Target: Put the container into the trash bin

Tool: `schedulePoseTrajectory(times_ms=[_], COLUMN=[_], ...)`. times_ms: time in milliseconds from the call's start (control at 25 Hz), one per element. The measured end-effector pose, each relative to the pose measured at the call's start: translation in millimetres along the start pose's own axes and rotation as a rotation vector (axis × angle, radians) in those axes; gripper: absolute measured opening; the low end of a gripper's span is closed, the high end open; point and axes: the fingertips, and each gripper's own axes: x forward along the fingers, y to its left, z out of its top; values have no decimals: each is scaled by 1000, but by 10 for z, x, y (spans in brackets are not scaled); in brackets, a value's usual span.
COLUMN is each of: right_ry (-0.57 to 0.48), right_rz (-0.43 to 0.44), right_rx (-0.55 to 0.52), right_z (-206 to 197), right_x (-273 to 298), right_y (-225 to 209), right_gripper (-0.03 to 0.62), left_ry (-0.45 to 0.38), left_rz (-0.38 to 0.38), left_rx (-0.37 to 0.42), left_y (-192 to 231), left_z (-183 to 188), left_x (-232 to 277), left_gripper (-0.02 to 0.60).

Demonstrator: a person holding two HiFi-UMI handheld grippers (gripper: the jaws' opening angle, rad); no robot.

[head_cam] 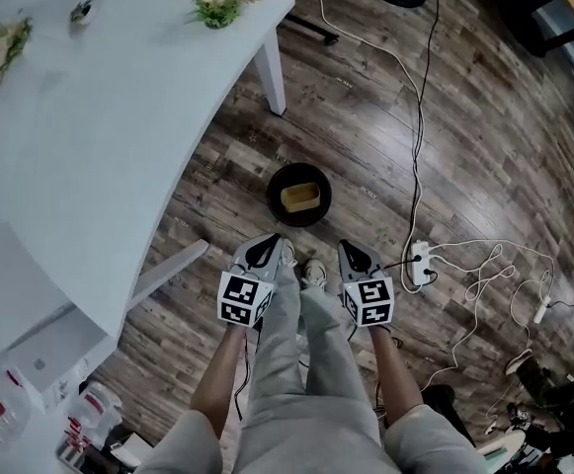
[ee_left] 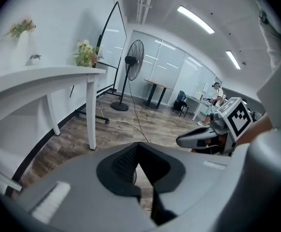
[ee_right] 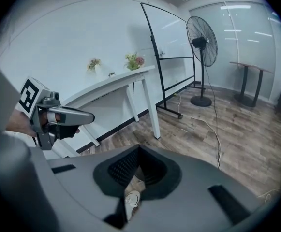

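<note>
White bench point(head_cam: 89, 117) at left carries nothing relevant. Left gripper point(head_cam: 263, 251) is closed on nothing. The tan container point(head_cam: 302, 197) lies inside the black trash bin point(head_cam: 275, 194), long axis across the head view, apparently opening upward. Right gripper point(head_cam: 356, 255) is likewise closed and empty. Risk: a forward step could tip the bin, or snag the power strip point(head_cam: 420, 262) cables

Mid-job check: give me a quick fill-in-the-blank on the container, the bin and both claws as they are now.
The tan rectangular container lies inside the round ____ trash bin.
The bin stands on the wood-plank ____ near the white table.
The left claw and the right claw are both ____ and hold nothing.
Missing words: black; floor; shut.
</note>
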Motion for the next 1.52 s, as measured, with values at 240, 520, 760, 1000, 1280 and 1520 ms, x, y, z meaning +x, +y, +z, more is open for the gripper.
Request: schedulePoseTrajectory(times_ms=[240, 520, 760, 1000, 1280, 1520], right_ry=[-32, -66, -111, -166, -237, -271], right_rz=[-8, -32, -58, -82, -114, -133], right_rx=[-24, -19, -30, -54, -82, -98], right_z=[316, 579, 794, 1074, 1392, 1496], right_x=[-297, -683, -1011, -1341, -1711, -2040], right_y=[50, 117, 115, 68, -35, -83], right_gripper=[14, 14, 14, 14, 14, 13], left_ry=[-35, -79, -117, -146, -196, -223], left_rz=[30, 64, 96, 122, 152, 172], left_rx=[11, 23, 29, 36, 52, 103], left_y=[-28, -57, -100, -218, -368, -512], left_z=[339, 770, 1029, 1226, 1481, 1668], left_x=[-257, -570, -850, -1093, -1376, -1561], left_gripper=[11, 11, 11, 11, 11, 11])
